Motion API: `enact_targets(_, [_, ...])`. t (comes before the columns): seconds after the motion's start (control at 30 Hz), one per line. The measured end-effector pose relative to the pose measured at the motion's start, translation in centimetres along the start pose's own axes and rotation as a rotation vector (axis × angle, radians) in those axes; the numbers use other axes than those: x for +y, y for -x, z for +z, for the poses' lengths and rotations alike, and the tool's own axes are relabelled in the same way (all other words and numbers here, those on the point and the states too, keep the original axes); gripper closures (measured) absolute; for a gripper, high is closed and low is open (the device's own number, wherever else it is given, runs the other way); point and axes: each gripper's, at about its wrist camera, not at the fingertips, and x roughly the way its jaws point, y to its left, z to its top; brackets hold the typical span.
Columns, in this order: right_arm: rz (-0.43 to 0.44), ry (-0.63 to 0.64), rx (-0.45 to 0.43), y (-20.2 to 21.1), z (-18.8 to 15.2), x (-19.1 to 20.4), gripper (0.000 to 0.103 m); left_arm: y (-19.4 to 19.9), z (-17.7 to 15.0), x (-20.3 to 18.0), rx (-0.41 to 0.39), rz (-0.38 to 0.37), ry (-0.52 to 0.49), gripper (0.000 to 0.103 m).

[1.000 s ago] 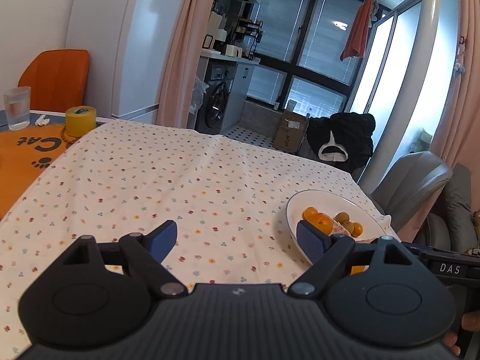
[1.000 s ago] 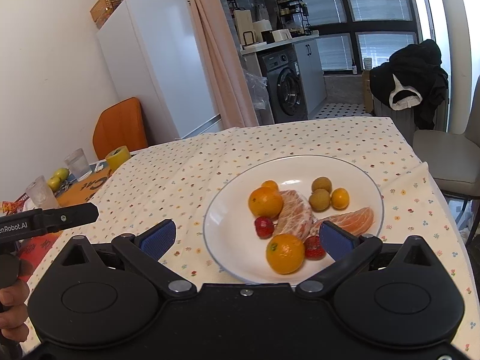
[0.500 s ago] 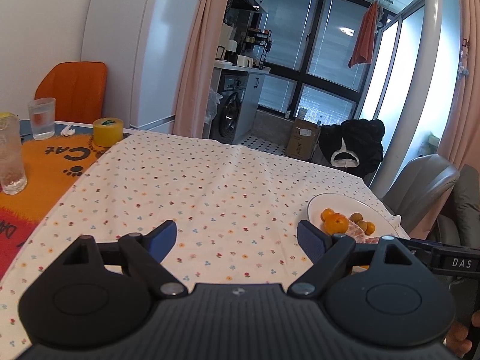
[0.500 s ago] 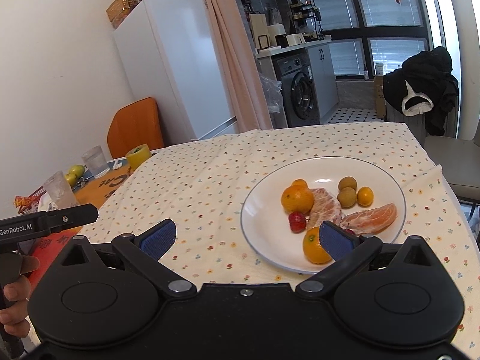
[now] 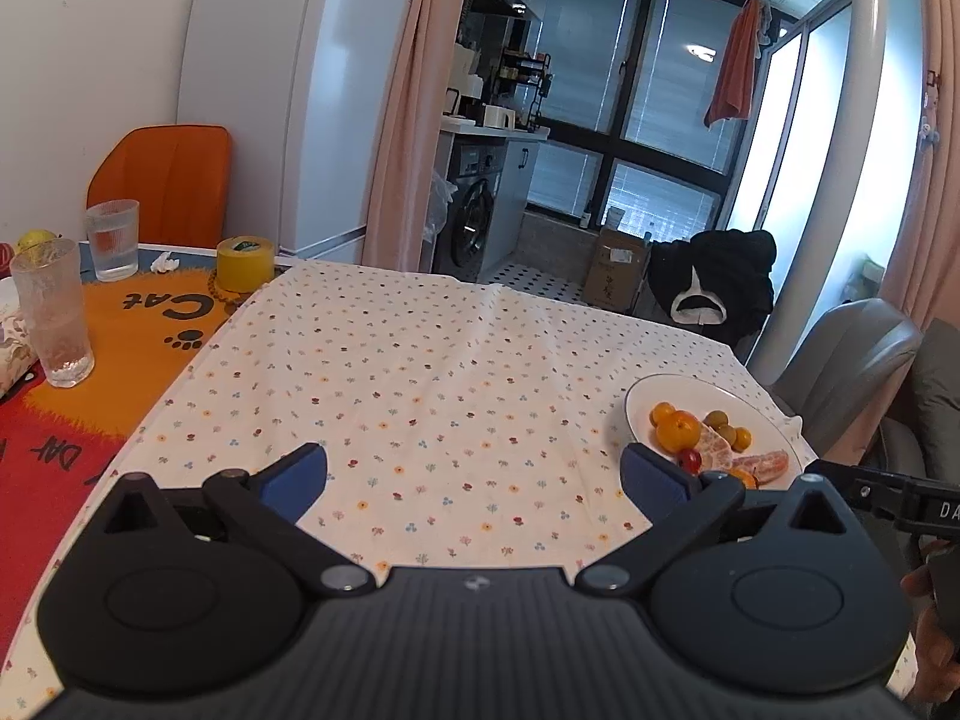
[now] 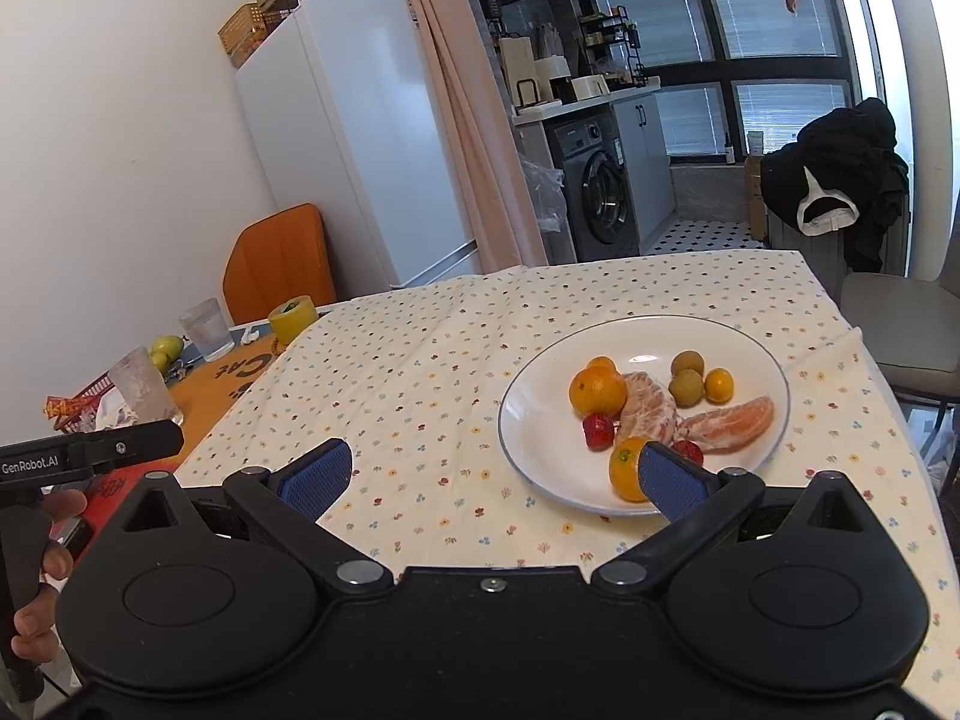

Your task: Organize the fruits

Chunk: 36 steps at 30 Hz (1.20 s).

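Both hand-held grippers have drawn back and risen from the plate (image 6: 774, 360) over the past second, the left hand-held gripper (image 5: 474, 471) and right hand-held gripper (image 6: 495, 471) gaping wide and holding nothing. Fruits (image 6: 651, 405) lie clustered on the plate at the worktop (image 6: 420, 360) right edge, seemingly gathered there for tidiness; whether sorting remains, one cannot tell.

"Cat" on orange mat (image 5: 150, 324); "GenRobot.AI" on left claw (image 6: 90, 456); "DA" on right claw (image 5: 900, 501).
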Motion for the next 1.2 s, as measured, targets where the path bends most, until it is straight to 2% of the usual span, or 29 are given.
enact_targets(0.27, [0.005,0.002,-0.016,1.9,0.1,0.5,0.0,1.6,-0.3,-0.4,0.008,-0.018,-0.031,0.0])
enact_targets(0.5, [0.008,0.007,0.007,2.9,-0.4,0.7,0.0,2.6,-0.6,-0.1,0.059,-0.012,-0.048,0.0])
enact_targets(1.2, [0.017,0.017,0.033,4.5,-1.2,1.1,0.0,4.0,-1.5,-0.2,0.054,-0.026,-0.072,0.0])
